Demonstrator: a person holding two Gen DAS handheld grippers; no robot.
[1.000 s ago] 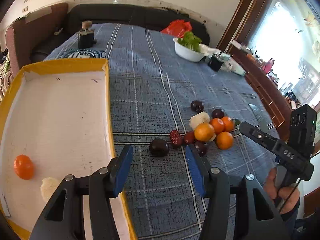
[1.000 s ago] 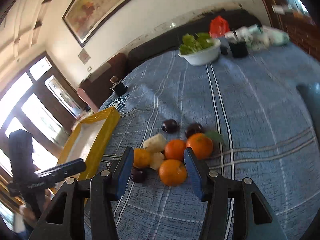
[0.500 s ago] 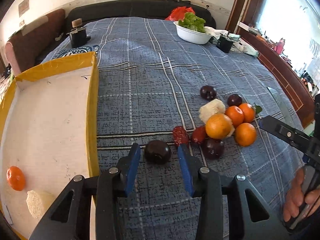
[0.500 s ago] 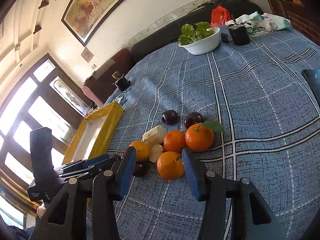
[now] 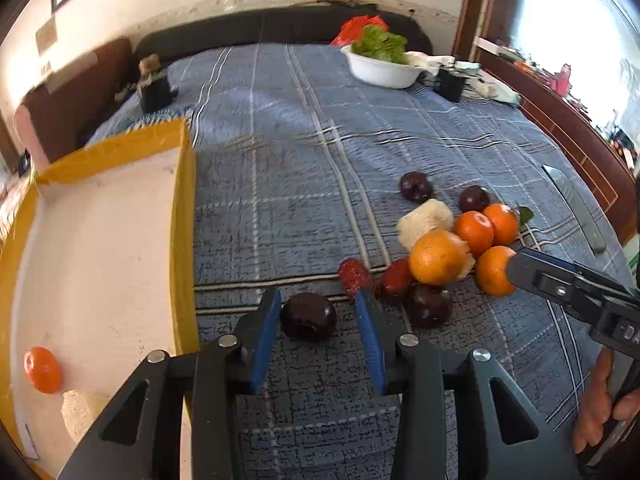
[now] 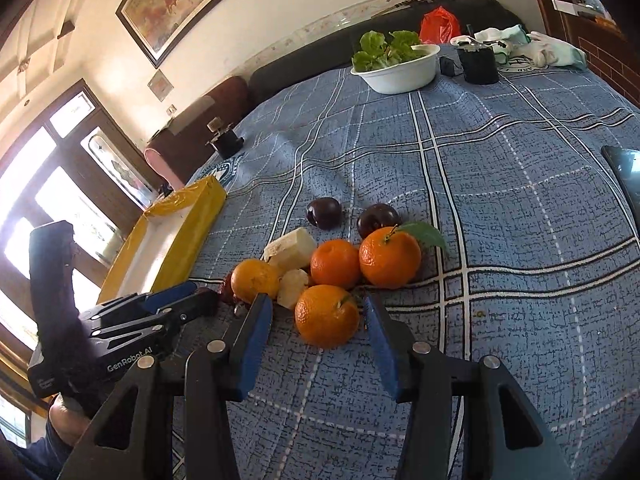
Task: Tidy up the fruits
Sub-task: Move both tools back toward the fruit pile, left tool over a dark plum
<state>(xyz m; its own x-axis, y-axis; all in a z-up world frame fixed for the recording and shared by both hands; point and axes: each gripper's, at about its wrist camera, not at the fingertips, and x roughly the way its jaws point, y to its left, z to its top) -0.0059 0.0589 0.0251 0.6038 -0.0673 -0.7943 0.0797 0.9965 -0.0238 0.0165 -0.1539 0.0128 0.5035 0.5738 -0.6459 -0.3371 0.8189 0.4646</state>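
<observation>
Two grippers are bracketing fruit without touching: the left gripper [image 5: 316,316], jaws just narrowing, is straddling a plum [image 5: 308,317] beside the tray [image 5: 182,216]; the right gripper [image 6: 318,316] is flanking an orange [image 6: 327,316]. Both fruits look smooth, roll-prone, bruisable; gripping across the middle seems safest.

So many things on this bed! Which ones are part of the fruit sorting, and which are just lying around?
Part of the job:
- yellow tray, with one orange inside
- dark plum between the left gripper fingers
- orange between the right gripper fingers
- rest of the fruit pile

Lying about:
- bowl of lettuce
- red bag
- knife
</observation>
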